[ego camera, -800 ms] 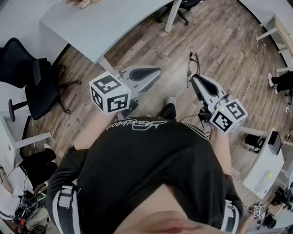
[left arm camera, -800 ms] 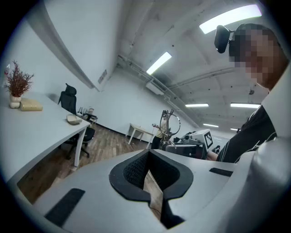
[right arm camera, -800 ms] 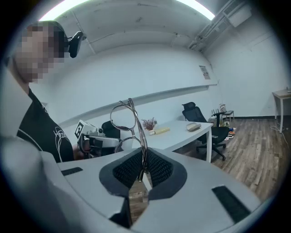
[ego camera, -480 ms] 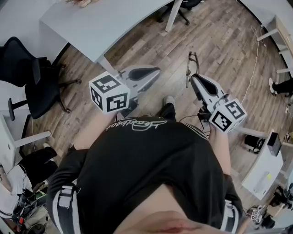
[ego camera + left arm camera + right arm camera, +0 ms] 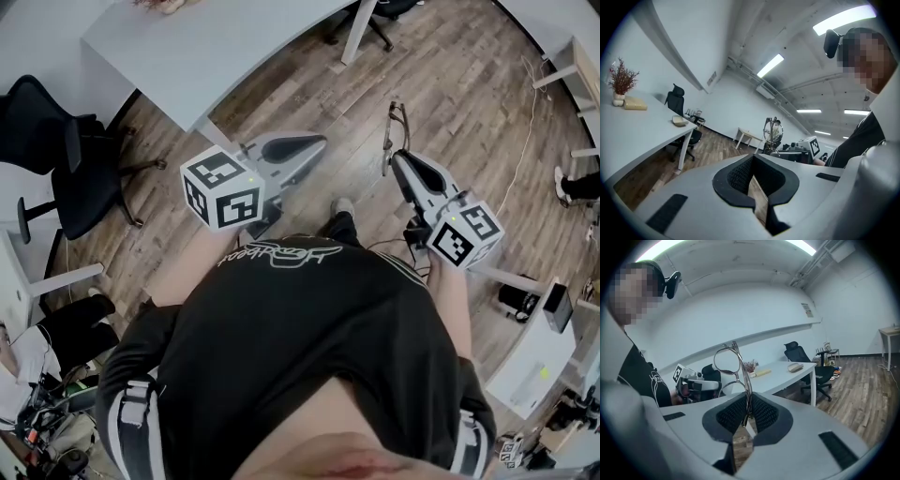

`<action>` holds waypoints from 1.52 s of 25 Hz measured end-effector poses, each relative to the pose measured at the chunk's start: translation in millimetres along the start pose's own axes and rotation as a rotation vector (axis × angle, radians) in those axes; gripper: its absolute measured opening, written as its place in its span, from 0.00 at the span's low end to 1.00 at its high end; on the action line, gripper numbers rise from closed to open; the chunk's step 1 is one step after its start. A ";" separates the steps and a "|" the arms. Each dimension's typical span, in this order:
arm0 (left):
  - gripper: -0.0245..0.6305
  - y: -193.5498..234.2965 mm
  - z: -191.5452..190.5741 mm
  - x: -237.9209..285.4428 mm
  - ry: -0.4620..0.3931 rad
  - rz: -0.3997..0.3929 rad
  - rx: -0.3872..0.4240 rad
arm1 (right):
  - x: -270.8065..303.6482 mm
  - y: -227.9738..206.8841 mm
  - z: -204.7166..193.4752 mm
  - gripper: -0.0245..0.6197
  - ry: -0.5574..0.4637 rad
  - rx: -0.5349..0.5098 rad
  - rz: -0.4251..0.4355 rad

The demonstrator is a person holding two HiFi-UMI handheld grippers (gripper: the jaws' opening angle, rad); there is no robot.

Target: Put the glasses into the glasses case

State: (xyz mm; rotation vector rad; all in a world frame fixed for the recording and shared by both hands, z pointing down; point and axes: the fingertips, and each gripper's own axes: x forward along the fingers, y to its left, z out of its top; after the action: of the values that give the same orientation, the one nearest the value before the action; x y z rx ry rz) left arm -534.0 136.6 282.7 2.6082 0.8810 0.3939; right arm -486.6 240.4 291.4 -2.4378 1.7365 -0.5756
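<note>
My right gripper (image 5: pixel 395 161) is shut on a pair of thin metal-framed glasses (image 5: pixel 390 133), pinched by one folded temple so the lenses stand up above the jaws (image 5: pixel 732 365). From the left gripper view the same glasses (image 5: pixel 772 131) show in mid-air at the centre. My left gripper (image 5: pixel 321 143) is held at the same height to the left, its pads (image 5: pixel 737 174) closed with nothing between them. A pale oval object (image 5: pixel 793 366), possibly the glasses case, lies near the end of the white table (image 5: pixel 783 377); it is also the pale object (image 5: pixel 678 121) in the left gripper view.
The white table (image 5: pixel 216 47) stands ahead of me on the wooden floor, with a dried plant (image 5: pixel 619 80) and a beige box (image 5: pixel 635 104) on it. Black office chairs (image 5: pixel 70 164) stand left and beyond the table. Another desk (image 5: pixel 539 356) is at lower right.
</note>
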 end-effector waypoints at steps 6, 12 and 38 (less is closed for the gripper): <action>0.05 16.6 1.8 41.3 0.013 0.018 -0.019 | 4.0 -45.0 -0.5 0.09 0.012 0.028 0.013; 0.05 35.0 15.5 98.7 0.032 0.045 -0.038 | 8.0 -106.2 14.6 0.09 0.012 0.059 0.039; 0.05 33.9 64.1 246.8 0.007 0.088 0.040 | -16.7 -244.4 82.9 0.09 -0.047 -0.049 0.153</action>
State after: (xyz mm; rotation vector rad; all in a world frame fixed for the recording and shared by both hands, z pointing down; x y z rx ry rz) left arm -303.3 250.1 275.2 2.6903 0.7861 0.4126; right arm -244.0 329.3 281.4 -2.3029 1.9182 -0.4605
